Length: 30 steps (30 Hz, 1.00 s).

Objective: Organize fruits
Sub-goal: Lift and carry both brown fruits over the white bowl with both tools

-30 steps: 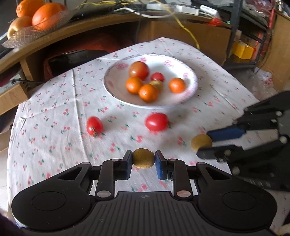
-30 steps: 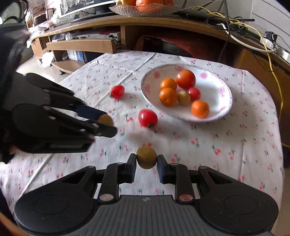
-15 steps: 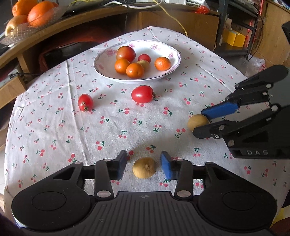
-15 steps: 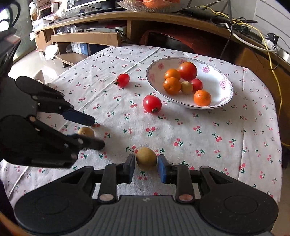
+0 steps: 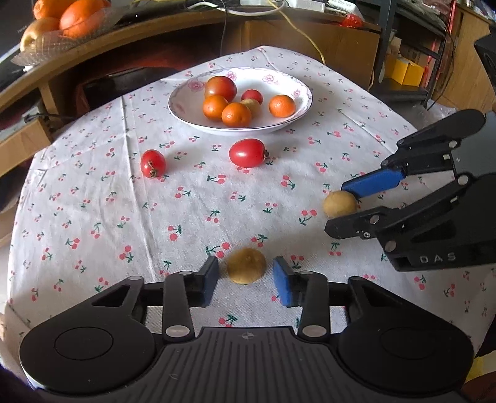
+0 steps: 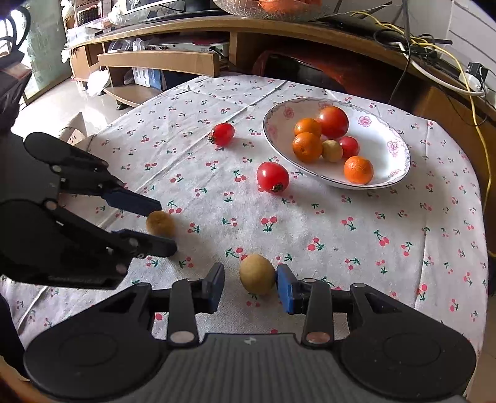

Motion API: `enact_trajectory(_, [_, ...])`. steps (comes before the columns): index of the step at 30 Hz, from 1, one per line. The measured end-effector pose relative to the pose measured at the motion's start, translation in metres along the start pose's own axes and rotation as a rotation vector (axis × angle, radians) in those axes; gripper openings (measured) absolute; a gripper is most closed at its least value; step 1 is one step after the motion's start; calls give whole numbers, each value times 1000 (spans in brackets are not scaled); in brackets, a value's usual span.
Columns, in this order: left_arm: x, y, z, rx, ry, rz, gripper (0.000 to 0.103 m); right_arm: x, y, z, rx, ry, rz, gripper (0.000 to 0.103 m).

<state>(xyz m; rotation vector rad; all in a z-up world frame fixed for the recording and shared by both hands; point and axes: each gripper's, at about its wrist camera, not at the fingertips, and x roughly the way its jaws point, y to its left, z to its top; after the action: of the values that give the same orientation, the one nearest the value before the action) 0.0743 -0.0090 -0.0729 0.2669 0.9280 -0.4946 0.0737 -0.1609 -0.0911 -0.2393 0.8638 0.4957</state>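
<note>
My left gripper [image 5: 245, 277] is open, and a brown kiwi [image 5: 246, 269] lies on the cherry-print cloth between its blue pads, touching neither. My right gripper [image 6: 249, 274] is also open around a second kiwi [image 6: 257, 272], which rests against the right pad. Each gripper shows in the other's view, the right gripper [image 5: 337, 207] and the left gripper [image 6: 166, 226]. A white floral plate [image 5: 297, 90] farther back holds several oranges, tomatoes and one small brown fruit. Two red tomatoes [image 5: 152, 162] [image 5: 247, 152] lie loose in front of it.
A curved wooden desk [image 5: 130, 28] runs behind the table with a glass bowl of oranges [image 5: 65, 18] and cables on it. The round table's cloth edge [image 6: 483, 217] drops off at the right. A yellow box [image 5: 406, 71] sits on the floor shelf.
Both grippers were shut on their kiwis and held them up. They came down and back from the plate, then opened, the left first; both kiwis now rest on the cloth.
</note>
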Motion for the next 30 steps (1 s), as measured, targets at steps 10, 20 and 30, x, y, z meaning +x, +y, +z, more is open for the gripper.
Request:
enact_trajectory(10, [-2,-1,10,-28,-10,-4,34,-2,-2,4,19,1,-18,28])
enact_trajectory(20, [-5,-4,48,-55,-94,8,34,-13,-17,33,86,-89,-59,28])
enact_trajectory(30, [4,4,91,-90,-161,46,34,-13,-47,63,153,-154,-121,28])
